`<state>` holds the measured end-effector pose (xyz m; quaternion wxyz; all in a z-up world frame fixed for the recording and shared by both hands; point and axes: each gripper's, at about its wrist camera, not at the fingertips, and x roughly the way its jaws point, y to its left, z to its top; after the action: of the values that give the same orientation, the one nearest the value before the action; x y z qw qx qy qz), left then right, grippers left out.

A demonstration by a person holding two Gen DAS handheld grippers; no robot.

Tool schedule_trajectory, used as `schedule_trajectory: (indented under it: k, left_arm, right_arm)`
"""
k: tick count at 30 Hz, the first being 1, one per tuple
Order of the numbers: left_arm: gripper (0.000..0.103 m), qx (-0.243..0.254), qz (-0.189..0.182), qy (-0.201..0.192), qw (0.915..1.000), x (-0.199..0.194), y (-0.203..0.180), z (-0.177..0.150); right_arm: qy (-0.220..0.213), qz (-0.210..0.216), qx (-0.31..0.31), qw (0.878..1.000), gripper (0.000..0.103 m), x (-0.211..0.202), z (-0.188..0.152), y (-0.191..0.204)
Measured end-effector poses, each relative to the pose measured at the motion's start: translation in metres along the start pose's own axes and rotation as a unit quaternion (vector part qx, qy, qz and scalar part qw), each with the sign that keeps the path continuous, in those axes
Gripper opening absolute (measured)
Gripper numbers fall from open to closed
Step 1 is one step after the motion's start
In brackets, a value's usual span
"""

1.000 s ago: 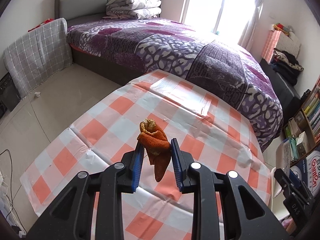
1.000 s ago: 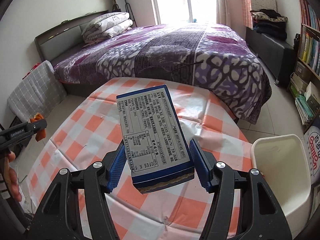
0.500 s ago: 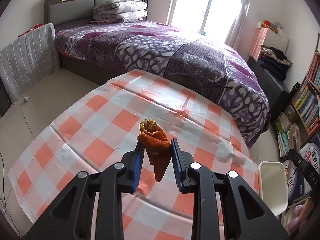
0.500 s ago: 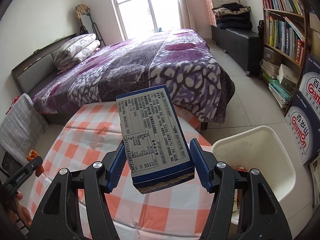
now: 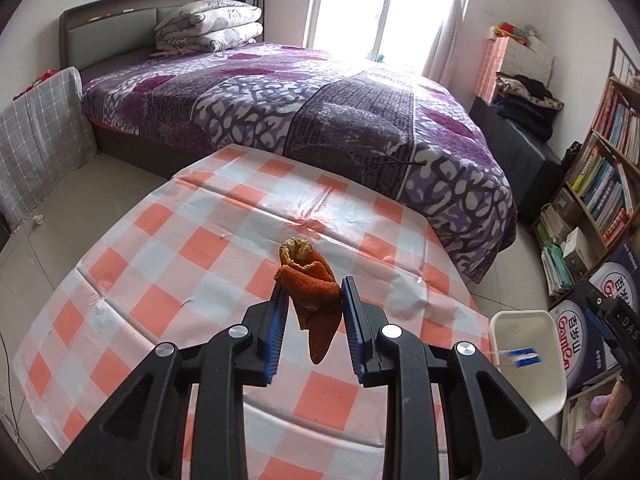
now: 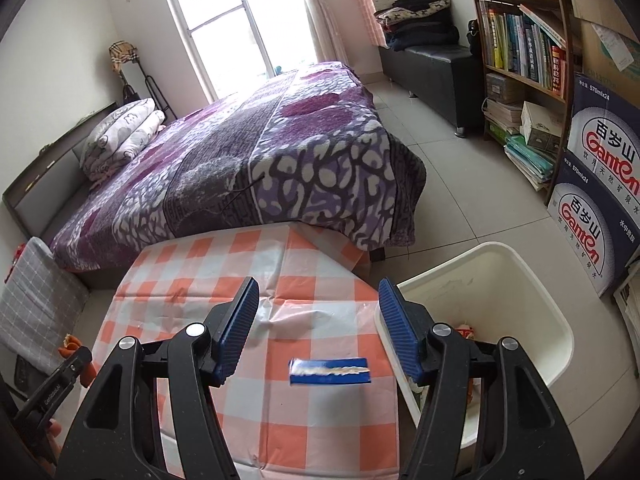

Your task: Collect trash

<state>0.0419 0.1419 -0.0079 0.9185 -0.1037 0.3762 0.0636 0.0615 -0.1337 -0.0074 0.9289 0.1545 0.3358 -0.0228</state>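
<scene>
My left gripper (image 5: pixel 312 294) is shut on a curled orange peel (image 5: pixel 310 288) and holds it above the checked table (image 5: pixel 192 264). My right gripper (image 6: pixel 318 300) is open with its jaws wide apart. The blue and white box (image 6: pixel 329 371) is free of the jaws and falls, blurred, between them, seen edge-on. In the left wrist view it shows as a blur (image 5: pixel 522 357) over the white trash bin (image 5: pixel 532 376). The bin (image 6: pixel 552 320) stands on the floor at the table's right edge and holds some trash.
A bed with a purple blanket (image 5: pixel 320 104) stands right behind the table. A bookshelf (image 6: pixel 520 40) and stacked water cartons (image 6: pixel 600 184) line the right wall beside the bin. A grey checked cushion (image 5: pixel 36 148) leans at the left.
My right gripper swung right toward the bin and opened, letting go of the box, which now drops. My left gripper also turned right with the peel held.
</scene>
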Motion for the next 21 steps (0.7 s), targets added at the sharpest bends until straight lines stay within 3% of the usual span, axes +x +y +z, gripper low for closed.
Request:
schedule_trajectory:
  k: [7,10,11,14,18,21]
  left_arm:
    - [0.028,0.028,-0.022,0.002,0.9994,-0.002,-0.046,0.002]
    - [0.028,0.039,-0.032,0.001,0.9987,-0.004,-0.064,0.0]
    - [0.028,0.04,-0.035,0.002,0.9986,-0.004,-0.068,-0.001]
    - [0.028,0.044,-0.041,0.011,0.9981,-0.002,-0.072,-0.005]
    - [0.028,0.041,-0.035,0.021,0.9983,0.003,-0.056,-0.011]
    - [0.028,0.024,-0.031,0.038,0.9985,0.011,-0.035,-0.017]
  right_arm:
    - [-0.013,-0.012,0.051,0.999,0.059,-0.012,0.015,-0.041]
    - [0.007,-0.018,0.048,0.999,0.06,-0.007,0.019,-0.052]
    - [0.021,-0.023,0.04,0.999,0.061,-0.002,0.019,-0.053]
    - [0.118,-0.008,-0.012,0.993,0.082,0.033,0.007,-0.049]
    - [0.229,0.026,-0.072,0.97,0.081,0.074,-0.027,-0.029]
    - [0.244,-0.004,-0.153,0.958,0.081,0.089,-0.052,-0.002]
